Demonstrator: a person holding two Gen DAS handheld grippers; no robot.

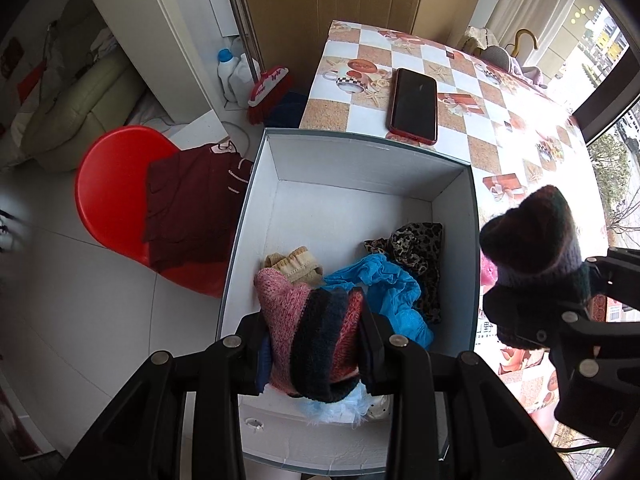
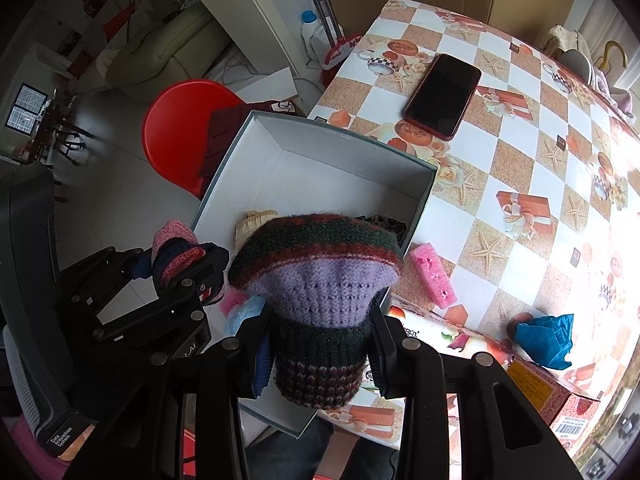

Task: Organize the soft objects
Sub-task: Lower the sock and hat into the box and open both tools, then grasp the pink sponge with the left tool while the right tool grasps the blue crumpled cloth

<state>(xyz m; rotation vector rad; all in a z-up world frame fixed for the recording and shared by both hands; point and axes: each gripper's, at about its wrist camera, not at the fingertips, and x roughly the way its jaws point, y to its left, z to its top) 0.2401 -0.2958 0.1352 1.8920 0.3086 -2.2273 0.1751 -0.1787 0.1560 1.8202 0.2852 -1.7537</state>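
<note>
My left gripper (image 1: pixel 316 340) is shut on a pink, red and navy striped knit piece (image 1: pixel 316 320), held over the near end of the open white box (image 1: pixel 352 200). My right gripper (image 2: pixel 320 344) is shut on a knit piece with dark green, red and lilac bands (image 2: pixel 320 264), held above the box's near right edge (image 2: pixel 416 216); it also shows in the left wrist view (image 1: pixel 536 240). In the box lie a blue cloth (image 1: pixel 388 288), a leopard-print cloth (image 1: pixel 420 252) and a beige sock (image 1: pixel 292 264).
The box sits on a checkered tablecloth (image 2: pixel 520 168) with a red-cased phone (image 2: pixel 444 96), a pink sponge (image 2: pixel 434 276) and a crumpled blue cloth (image 2: pixel 546 340). A red chair (image 1: pixel 112 192) with a maroon garment (image 1: pixel 192 204) stands left. A broom (image 1: pixel 264 92) leans beyond.
</note>
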